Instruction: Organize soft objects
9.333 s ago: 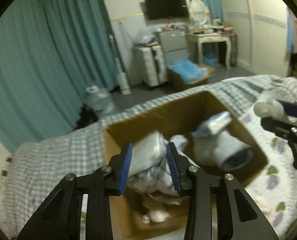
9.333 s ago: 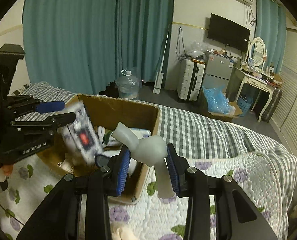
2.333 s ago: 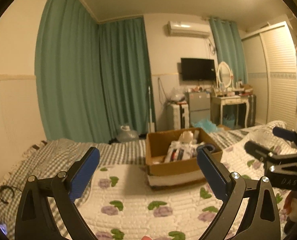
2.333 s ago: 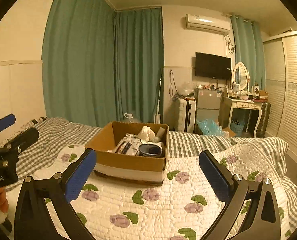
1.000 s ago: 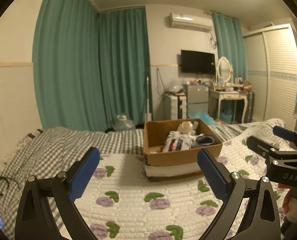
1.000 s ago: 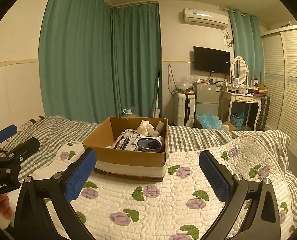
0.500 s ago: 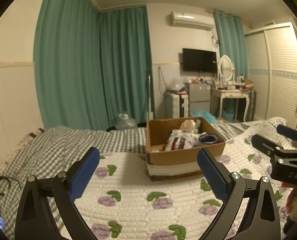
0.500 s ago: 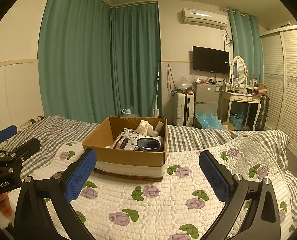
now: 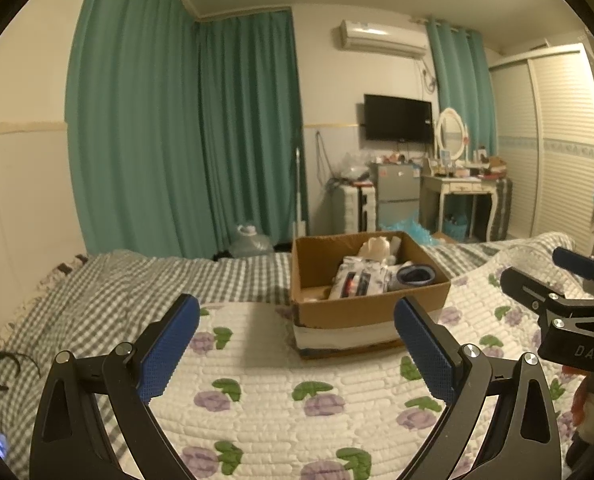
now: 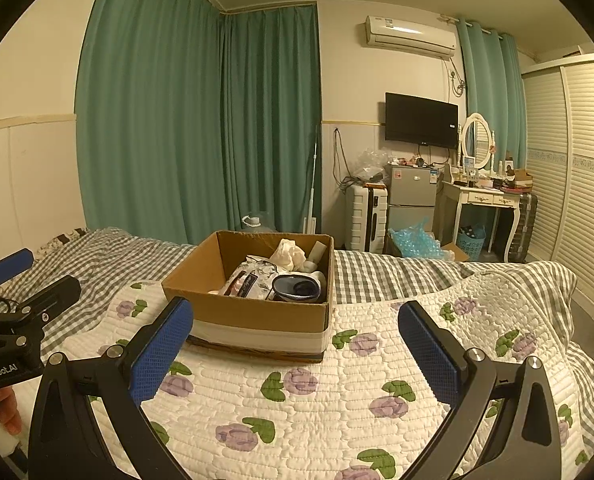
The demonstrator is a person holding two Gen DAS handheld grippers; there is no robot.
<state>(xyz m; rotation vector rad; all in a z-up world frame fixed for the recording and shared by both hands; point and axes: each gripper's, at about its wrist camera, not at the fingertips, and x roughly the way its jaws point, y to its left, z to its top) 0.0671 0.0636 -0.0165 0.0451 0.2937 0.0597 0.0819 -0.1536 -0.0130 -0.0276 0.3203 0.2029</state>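
Observation:
A cardboard box [image 9: 361, 312] [image 10: 257, 312] stands on the bed's floral quilt. In it lie a patterned packet [image 10: 249, 280], a cream soft toy [image 10: 289, 254], a pale bottle-like item [image 10: 317, 254] and a blue-lined slipper [image 10: 297, 286]. My left gripper [image 9: 295, 344] is wide open and empty, held back from the box above the quilt. My right gripper [image 10: 295, 346] is wide open and empty, also short of the box. Each gripper shows at the edge of the other's view: the right one [image 9: 553, 292], the left one [image 10: 29, 284].
The floral quilt [image 10: 337, 400] lies over a grey checked sheet [image 9: 97, 292]. A black hoop-shaped item [image 9: 3, 368] lies on the sheet at far left. Beyond the bed stand teal curtains, a suitcase [image 10: 367, 218], a small fridge, a dressing table [image 10: 485, 204] and a water jug.
Both grippers let go of their items into the box, opened wide and drew back from it. Over the last second the views have barely shifted.

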